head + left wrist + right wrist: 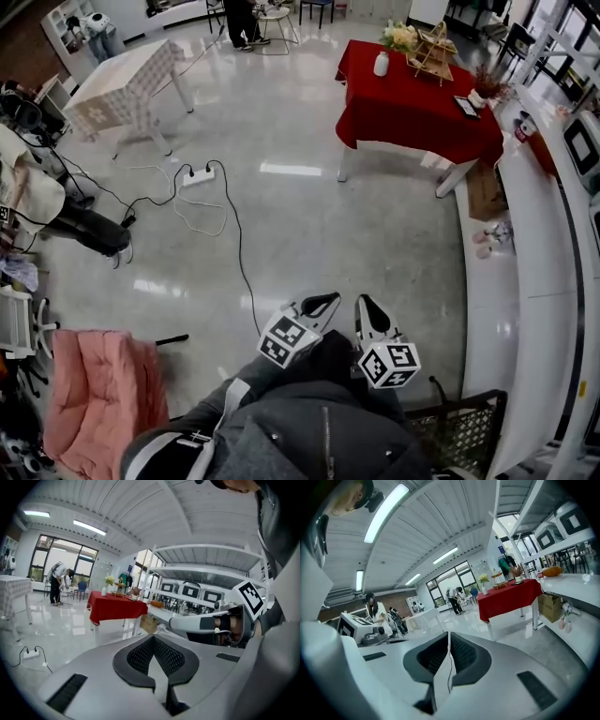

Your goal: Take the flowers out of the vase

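The left tool point(326, 302) and the right tool point(365, 307) are held over the floor point(281, 216), well short of the red-clothed surface point(422, 103). Each tool's jaws are together on nothing. Each carries a cube point(289, 339) of black-and-white square markers. The cream flowers point(401, 36) stand at the surface's far corner, just beside a white vase point(381, 64).

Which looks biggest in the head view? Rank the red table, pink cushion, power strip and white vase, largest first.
1. Red table.
2. Pink cushion, close behind, though nearer the camera.
3. Power strip and white vase: both tiny, too alike to rank.
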A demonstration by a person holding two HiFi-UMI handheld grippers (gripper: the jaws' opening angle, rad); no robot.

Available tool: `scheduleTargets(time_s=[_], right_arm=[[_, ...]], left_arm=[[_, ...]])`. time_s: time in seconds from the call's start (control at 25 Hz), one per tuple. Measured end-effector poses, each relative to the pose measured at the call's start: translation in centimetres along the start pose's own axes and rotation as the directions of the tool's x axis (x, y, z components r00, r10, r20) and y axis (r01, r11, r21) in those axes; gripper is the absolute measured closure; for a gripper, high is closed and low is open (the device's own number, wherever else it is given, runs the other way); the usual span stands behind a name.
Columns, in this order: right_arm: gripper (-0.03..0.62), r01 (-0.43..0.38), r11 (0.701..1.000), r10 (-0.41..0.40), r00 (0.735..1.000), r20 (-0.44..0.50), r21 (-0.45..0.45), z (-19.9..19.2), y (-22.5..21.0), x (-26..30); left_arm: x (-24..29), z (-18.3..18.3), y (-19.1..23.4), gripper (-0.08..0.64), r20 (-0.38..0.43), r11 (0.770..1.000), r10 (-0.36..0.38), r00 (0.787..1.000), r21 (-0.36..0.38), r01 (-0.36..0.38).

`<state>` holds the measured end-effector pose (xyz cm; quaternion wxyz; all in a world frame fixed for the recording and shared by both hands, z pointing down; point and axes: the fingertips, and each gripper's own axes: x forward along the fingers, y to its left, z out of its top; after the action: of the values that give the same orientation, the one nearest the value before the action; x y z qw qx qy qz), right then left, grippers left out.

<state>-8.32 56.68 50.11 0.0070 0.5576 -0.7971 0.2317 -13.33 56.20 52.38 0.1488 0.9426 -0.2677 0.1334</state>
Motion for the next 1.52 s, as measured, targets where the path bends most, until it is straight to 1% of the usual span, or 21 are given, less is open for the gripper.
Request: scheduleTargets(time_s=[0.16,0.28,0.4,0.52,0.68,0.92,1.0,1.12,1.32,1.52], right_arm=[[0.574,-0.020,1.000,0.020,0.999,0.037,0.004,-0.3,2.5,0.3],[0.574,-0.028,0.999,0.027,0.999,0.029,0.016,-1.3,3.9,0.4],[0.574,-0.031,0.999,0.031,0.999,0.021,0.018,-1.8,4.3,0.6],[0.574,-0.016,1.000,0.015,1.000,0.018,0.026,-1.5,3.9,1.1],[0.574,0.009,1.000,-0.009,1.000,0.025,-0.007,-0.4,3.3,2.3],[0.574,0.030,0.999,-0.029,0.999,0.040,-0.027,1.3,1.5,5.3],[0.574,0.034,0.998,-0.032,0.999,0.044,-0.055,2.1,0.9,6.4],[0.574,0.020,0.996,-0.016,0.999,0.047,-0.084,3.8,0.2,8.4],[0.574,-0.005,0.997,0.008,0.999,0.043,-0.075,5.9,-1.7,11.6],[0.574,-0.015,0.997,0.019,0.998,0.055,-0.077,8.2,-3.7,14.3]], left_arm=[[-1.6,-2.0,0.9,0.552,-0.035,0.999,0.018,0.999,-0.027,-0.019],[-2.5,-3.0,1.0,0.552,-0.049,0.999,0.012,0.999,-0.038,-0.013],[-2.7,-3.4,1.2,0.552,-0.052,0.999,0.004,0.999,-0.041,-0.006],[-2.4,-3.1,1.7,0.552,-0.054,0.999,-0.003,0.999,-0.044,0.001],[-1.9,-2.2,3.2,0.552,-0.041,0.998,0.011,0.999,-0.059,-0.013],[-0.4,-0.3,6.7,0.552,-0.005,0.994,0.065,0.998,-0.086,-0.065],[0.2,0.5,8.0,0.552,0.003,0.993,0.080,0.997,-0.083,-0.080],[1.6,1.8,9.8,0.552,0.007,0.992,0.099,0.995,-0.080,-0.099],[4.3,4.0,12.1,0.552,0.017,0.991,0.116,0.993,-0.073,-0.114],[7.1,6.6,14.3,0.552,0.055,0.990,0.127,0.990,-0.060,-0.124]])
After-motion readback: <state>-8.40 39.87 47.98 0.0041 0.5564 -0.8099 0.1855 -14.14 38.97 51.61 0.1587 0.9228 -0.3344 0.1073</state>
